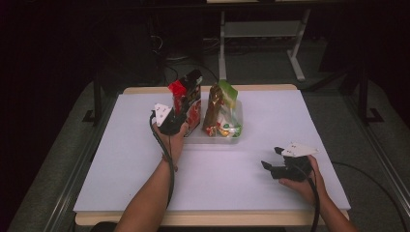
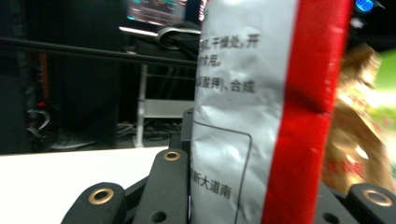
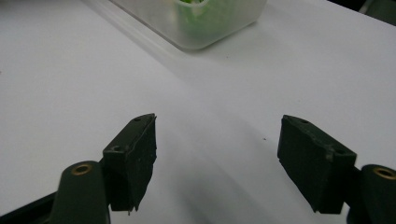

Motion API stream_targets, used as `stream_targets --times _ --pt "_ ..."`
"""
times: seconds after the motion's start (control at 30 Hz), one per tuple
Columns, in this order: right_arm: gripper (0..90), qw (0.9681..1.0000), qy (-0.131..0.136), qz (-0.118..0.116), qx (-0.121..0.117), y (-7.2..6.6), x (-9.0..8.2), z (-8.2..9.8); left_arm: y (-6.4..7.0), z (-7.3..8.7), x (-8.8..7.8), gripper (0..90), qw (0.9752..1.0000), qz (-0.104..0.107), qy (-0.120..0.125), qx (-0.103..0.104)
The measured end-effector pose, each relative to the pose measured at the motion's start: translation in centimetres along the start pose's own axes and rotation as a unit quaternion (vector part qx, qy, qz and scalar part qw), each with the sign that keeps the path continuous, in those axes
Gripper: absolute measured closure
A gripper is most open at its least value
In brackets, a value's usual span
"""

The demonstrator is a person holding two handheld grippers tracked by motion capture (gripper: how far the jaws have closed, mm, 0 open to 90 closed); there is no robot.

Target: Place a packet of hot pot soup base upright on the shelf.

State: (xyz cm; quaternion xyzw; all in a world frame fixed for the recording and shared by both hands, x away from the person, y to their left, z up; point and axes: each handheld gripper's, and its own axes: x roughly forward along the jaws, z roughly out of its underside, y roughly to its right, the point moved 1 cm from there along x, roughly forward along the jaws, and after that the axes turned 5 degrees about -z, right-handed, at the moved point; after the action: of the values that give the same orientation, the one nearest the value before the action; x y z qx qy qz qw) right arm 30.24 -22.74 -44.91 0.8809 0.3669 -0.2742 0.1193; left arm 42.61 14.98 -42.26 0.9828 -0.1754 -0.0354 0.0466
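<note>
My left gripper (image 1: pixel 178 122) has its jaws clamped on the red-and-silver snack bag (image 2: pixel 261 116), upright between them, at the clear tub (image 1: pixel 237 126). Farther right – my right gripper (image 3: pixel 217 163), jaws wide apart, nothing between – tub (image 3: pixel 205 32) ahead.

Dim room, bright white table (image 1: pixel 145 164), soft blur, faint shadows

A crinkled, glossy foil snack pouch (image 2: pixel 261 116), silver with a red band. A translucent, smooth plastic tub (image 3: pixel 205 23). A matt white table (image 1: pixel 145 159) with a wooden edge. Matt black plastic fingers (image 3: pixel 135 154).
</note>
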Motion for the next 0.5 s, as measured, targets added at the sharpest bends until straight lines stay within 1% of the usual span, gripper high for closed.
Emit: stream_targets --times 0.03,0.07,0.1,0.13,0.17,0.2,0.23,0.3,0.43,0.5 --pt "27.4 1.0 0.0 0.0 0.002 0.0 -0.02 0.02 0.2 0.15 -0.06 75.9 0.9999 0.0 -0.006 0.015" --pt "27.4 1.0 0.0 -0.001 0.003 0.02 -0.03 0.04 0.29 0.2 -0.19 76.1 0.9998 0.0 -0.008 0.019" --pt "27.4 1.0 0.0 -0.002 0.002 0.04 -0.04 0.06 0.13 0.21 -0.28 76.1 0.9998 0.004 -0.018 0.01" --pt "27.4 1.0 0.0 -0.002 0.001 0.08 -0.07 0.08 -0.01 0.21 -0.34 76.0 0.9997 0.005 -0.023 0.008" --pt "27.5 1.0 -0.001 -0.002 0.002 0.08 -0.08 0.09 0.01 0.19 -0.36 76.2 0.9995 0.007 -0.026 0.014" --pt "27.4 1.0 -0.001 -0.002 0.003 0.08 -0.08 0.09 0.19 0.19 -0.43 76.3 0.9991 0.006 -0.03 0.028" --pt "27.4 1.0 -0.001 -0.002 0.002 0.06 -0.06 0.07 0.31 0.23 -0.48 76.3 0.9989 0.007 -0.032 0.035" --pt "27.5 1.0 -0.001 -0.003 0.001 0.0 -0.04 0.04 0.28 0.31 -0.54 76.3 0.9988 0.007 -0.036 0.033" --pt "27.5 1.0 -0.004 -0.005 -0.001 -0.09 0.05 0.03 0.24 0.62 -0.66 76.8 0.998 0.009 -0.044 0.044" --pt "27.5 1.0 -0.005 -0.005 -0.002 -0.1 0.07 0.04 0.2 0.93 -0.72 77.1 0.998 0.011 -0.045 0.044"
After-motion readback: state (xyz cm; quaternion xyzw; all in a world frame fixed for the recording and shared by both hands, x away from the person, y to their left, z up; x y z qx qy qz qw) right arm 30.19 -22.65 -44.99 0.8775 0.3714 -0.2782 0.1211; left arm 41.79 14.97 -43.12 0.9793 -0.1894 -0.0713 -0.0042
